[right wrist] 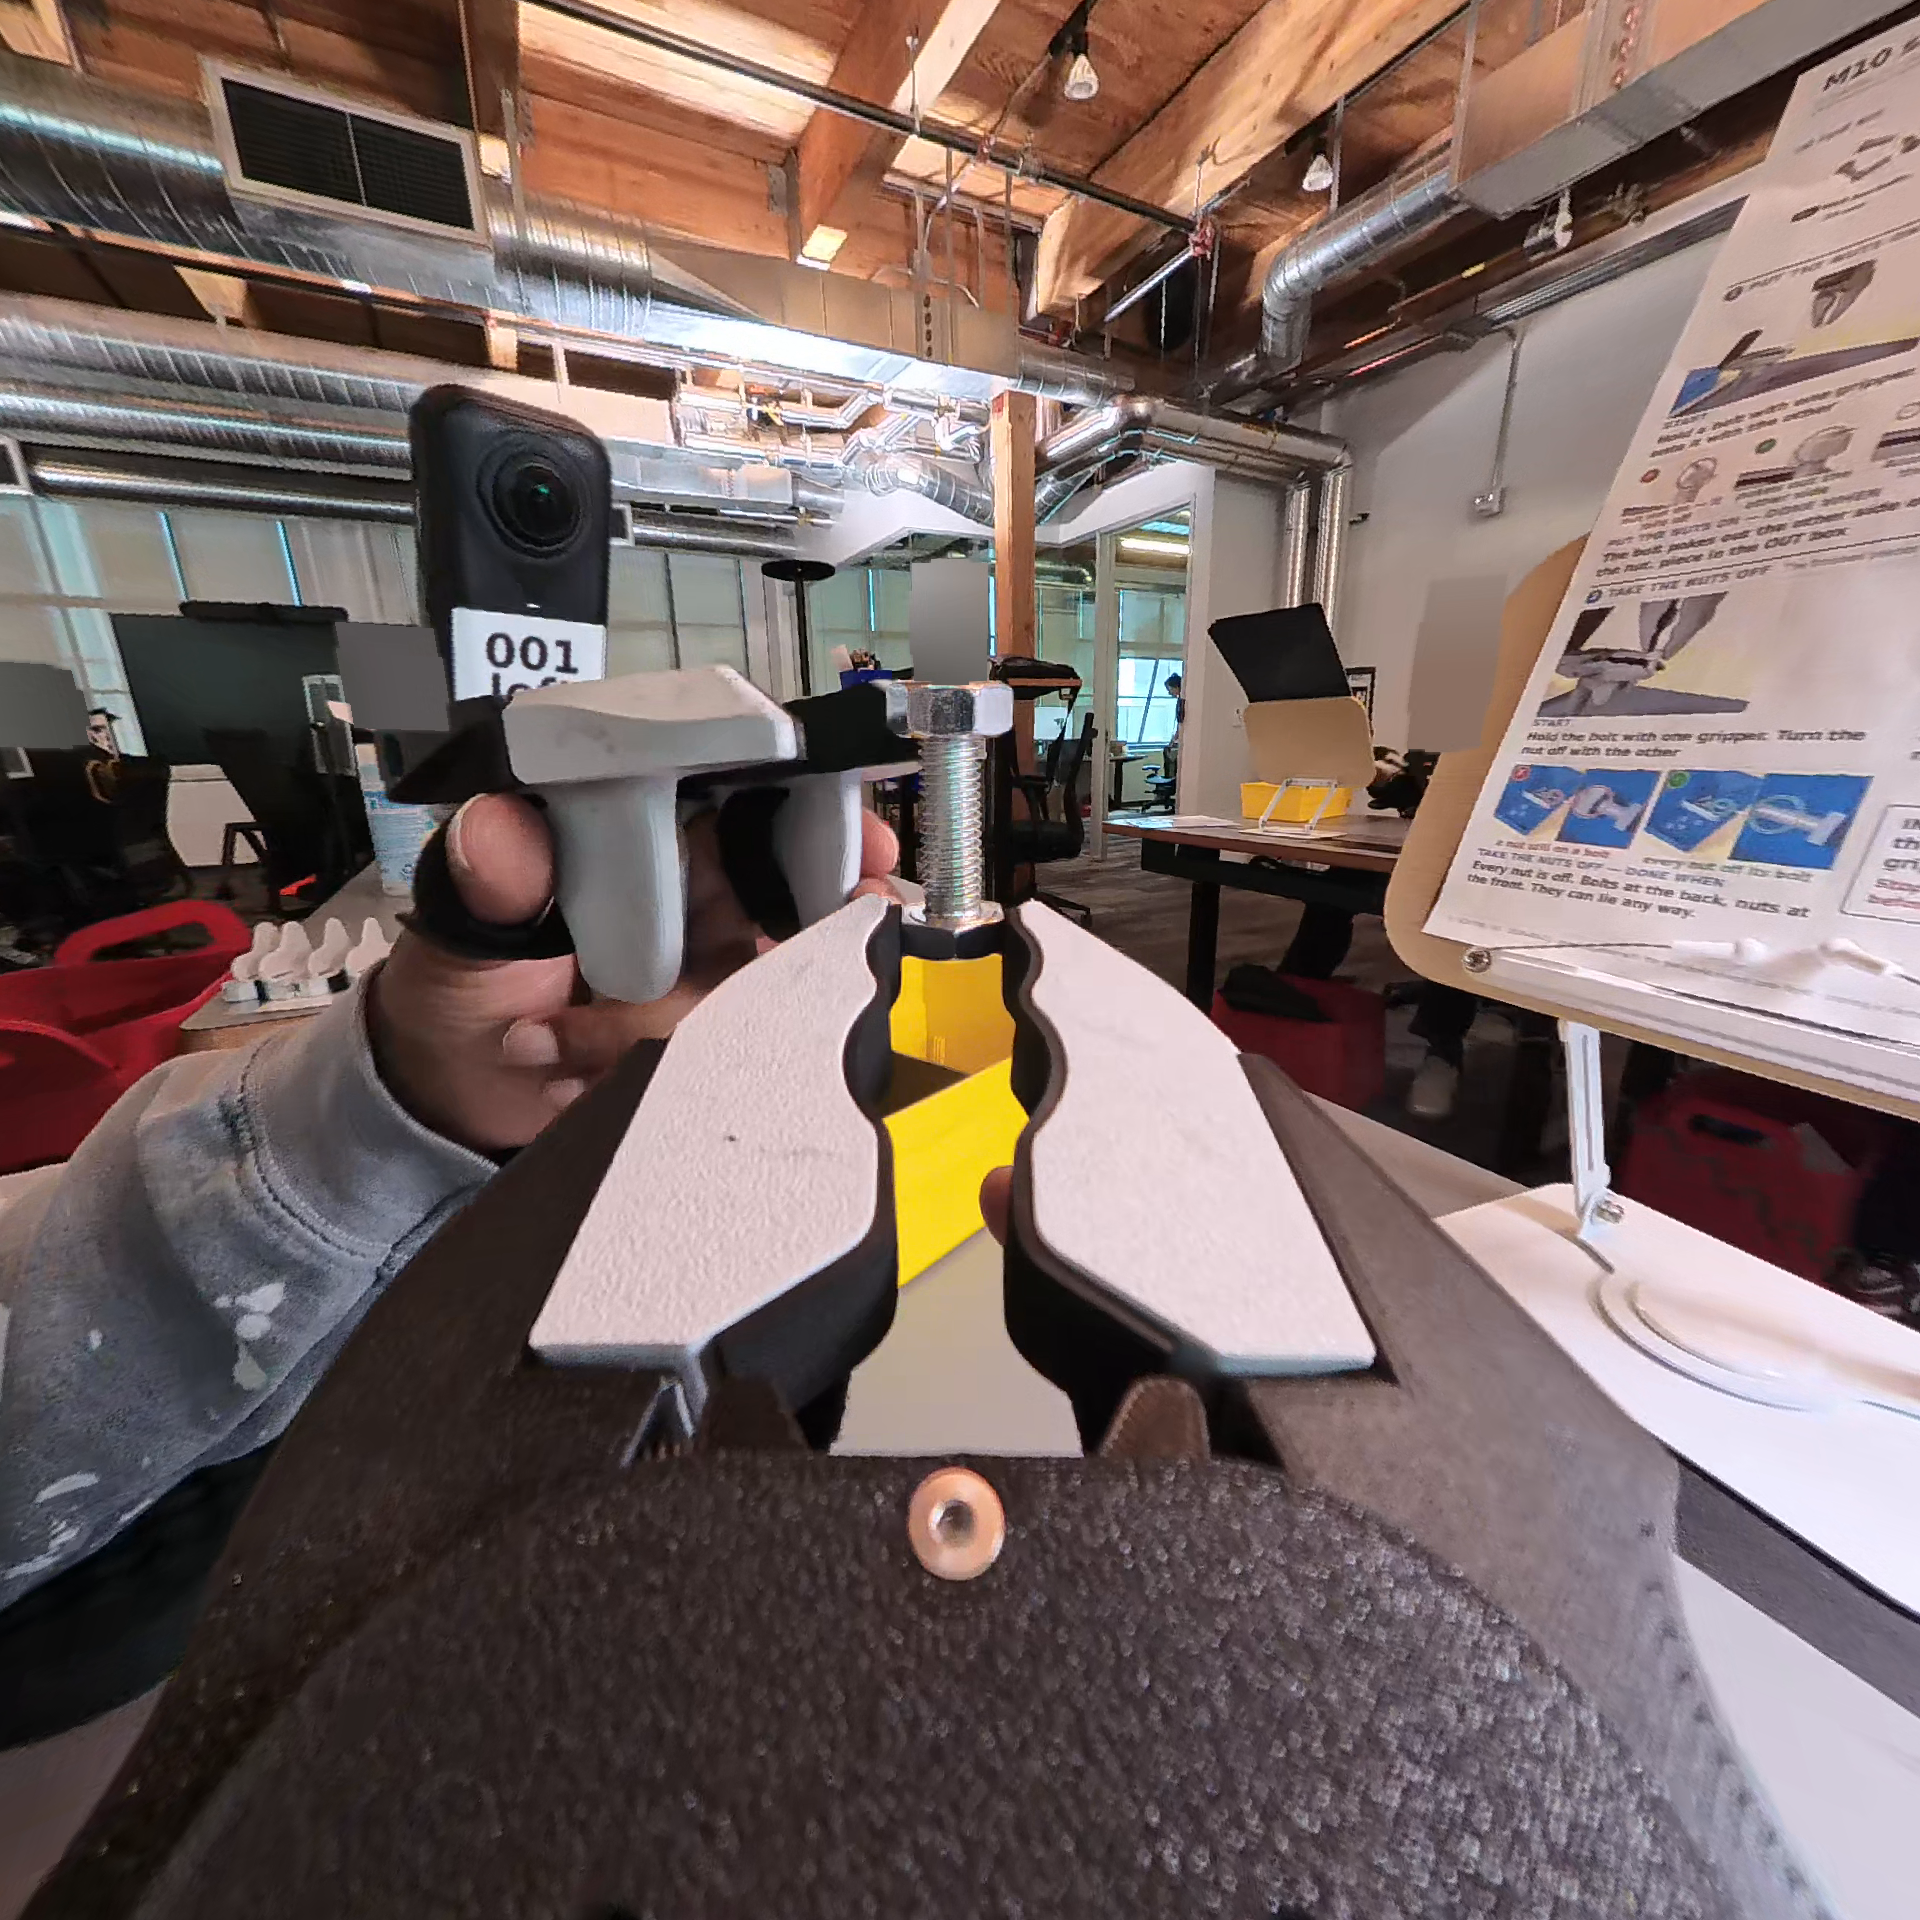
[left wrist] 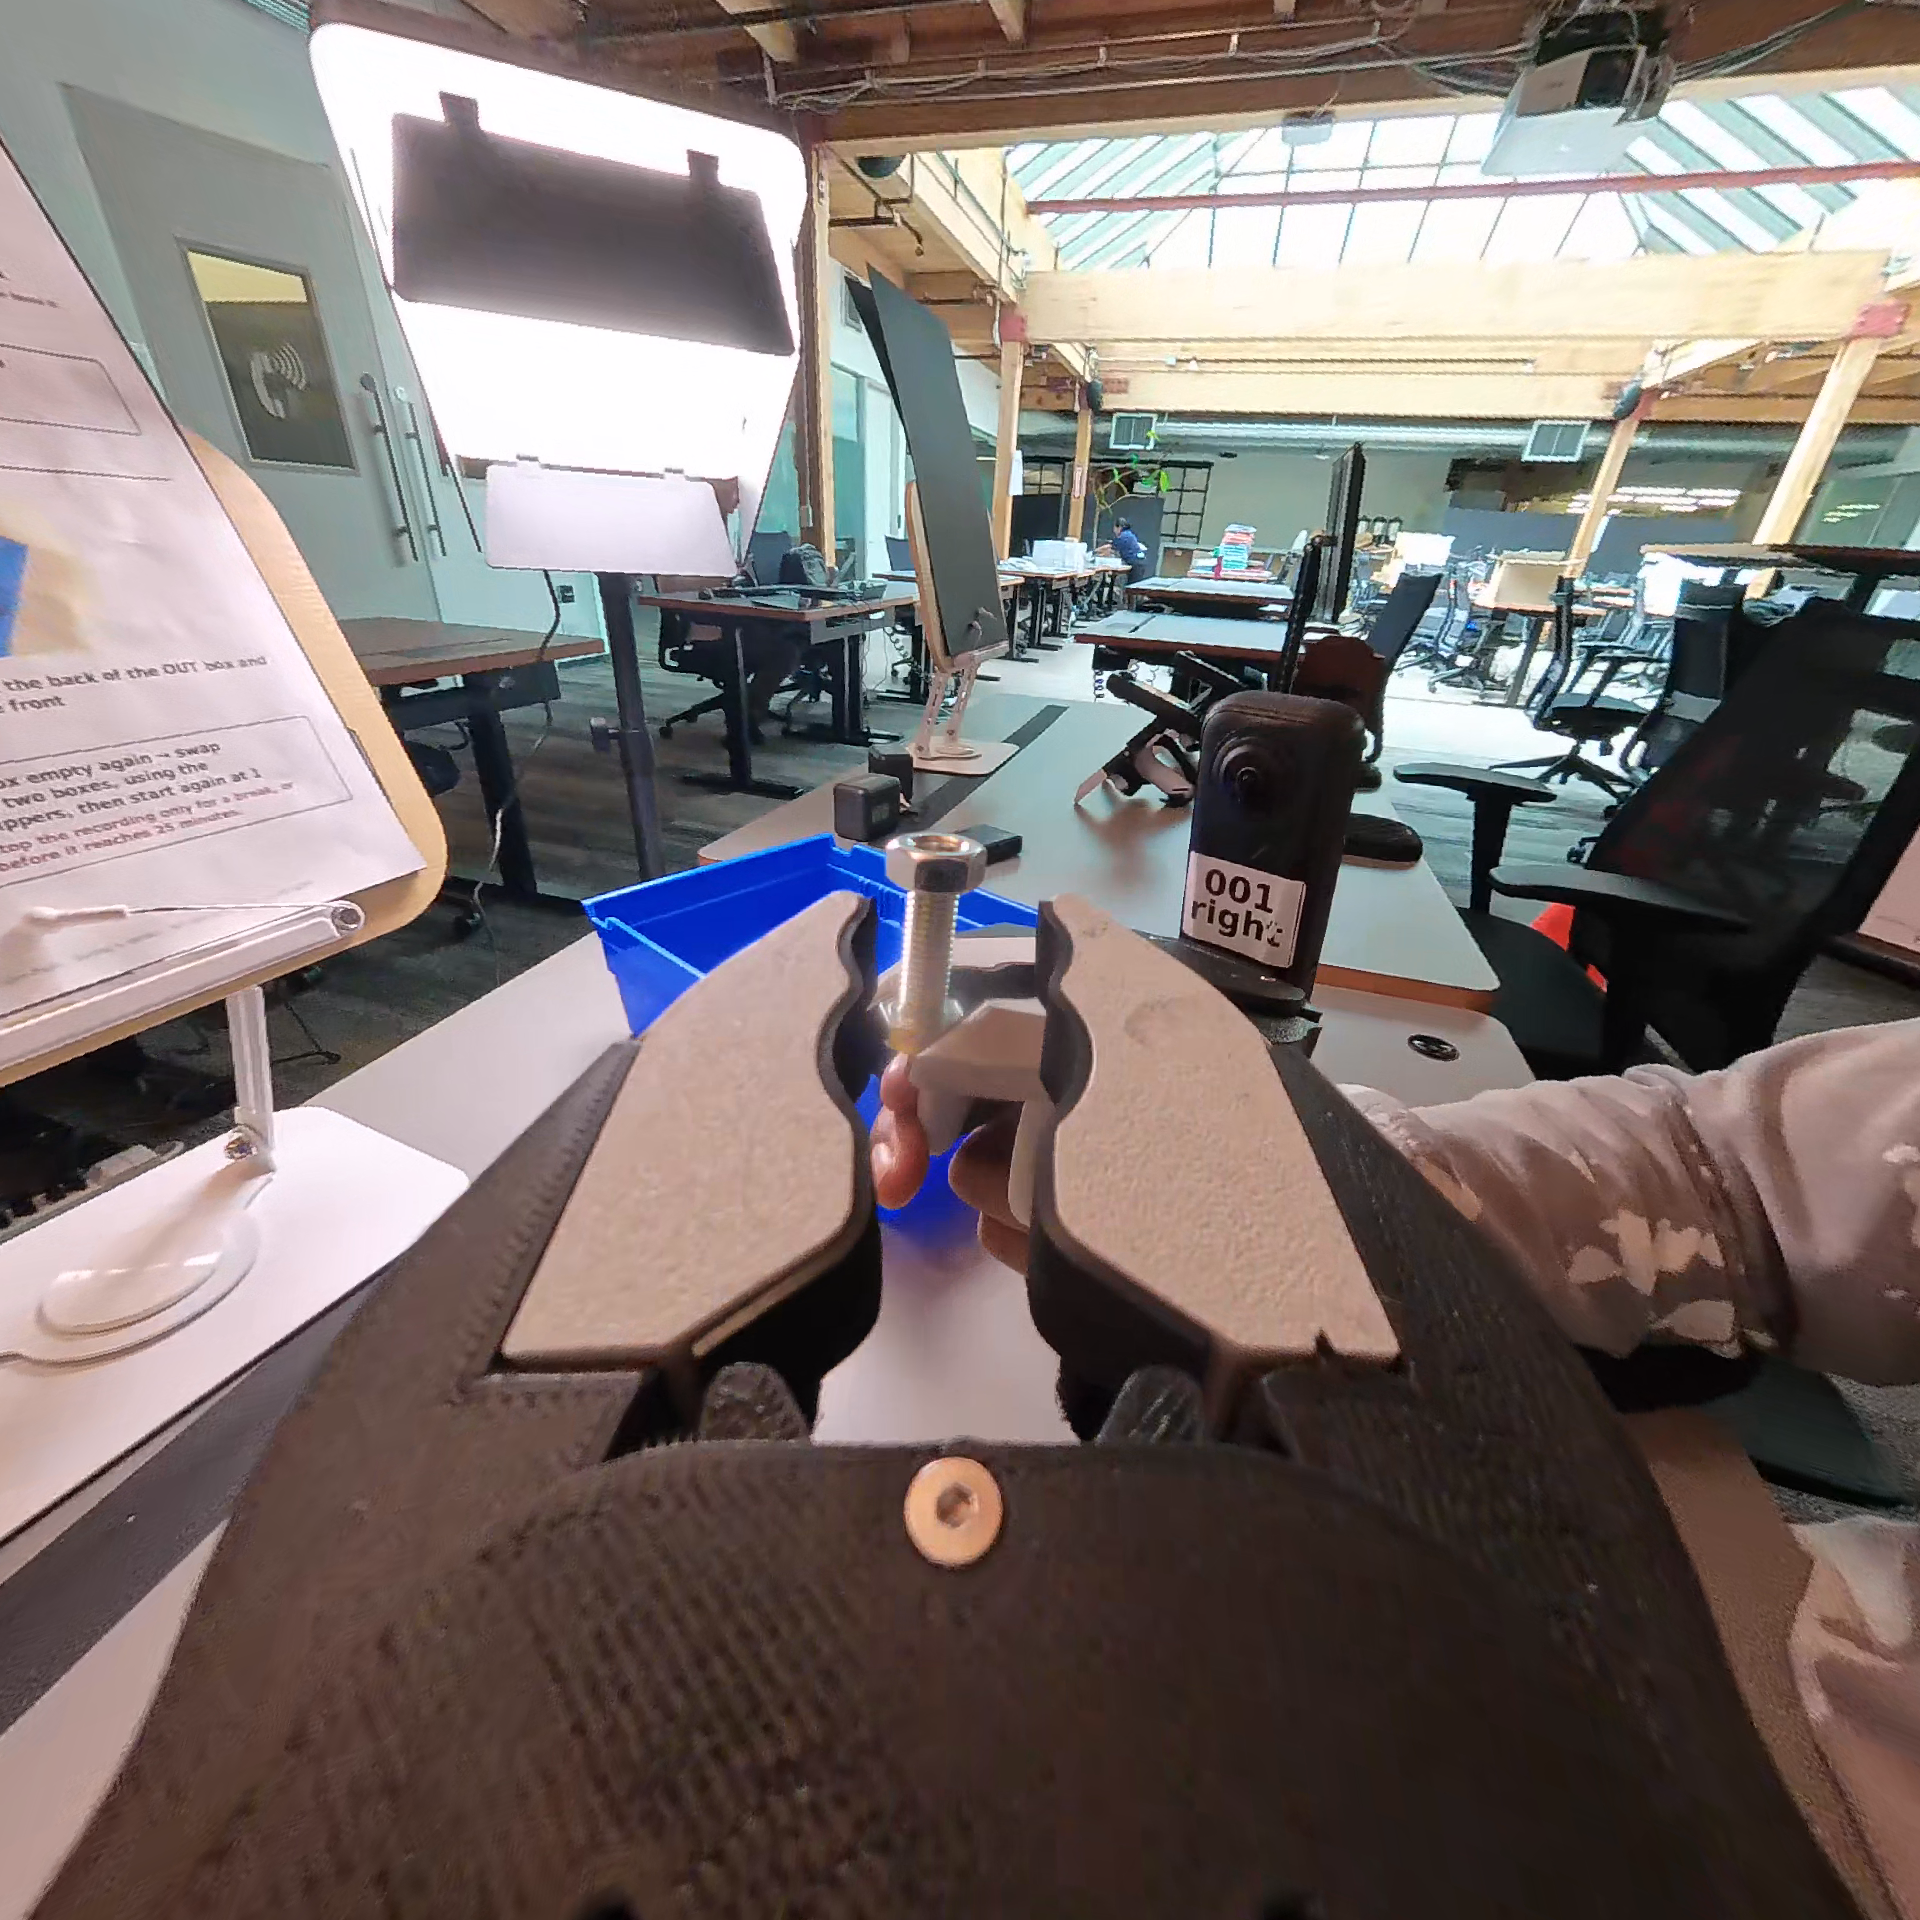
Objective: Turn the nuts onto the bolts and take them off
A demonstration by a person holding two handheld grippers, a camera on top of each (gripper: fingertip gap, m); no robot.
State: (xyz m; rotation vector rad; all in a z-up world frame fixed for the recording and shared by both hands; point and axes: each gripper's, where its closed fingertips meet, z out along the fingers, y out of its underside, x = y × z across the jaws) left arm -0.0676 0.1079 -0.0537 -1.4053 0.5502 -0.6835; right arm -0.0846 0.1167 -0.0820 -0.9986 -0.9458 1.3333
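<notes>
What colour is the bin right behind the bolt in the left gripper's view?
Blue: the bin behind the bolt shows best in the left wrist view.

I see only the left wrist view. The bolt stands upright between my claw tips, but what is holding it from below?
Observer: The right claw is shut on the nut, and the bolt stands up out of that nut.
Operator: Thank you. What lies under that claw?
Observer: A yellow bin. It shows through the gap between the right claw's fingers.
</notes>
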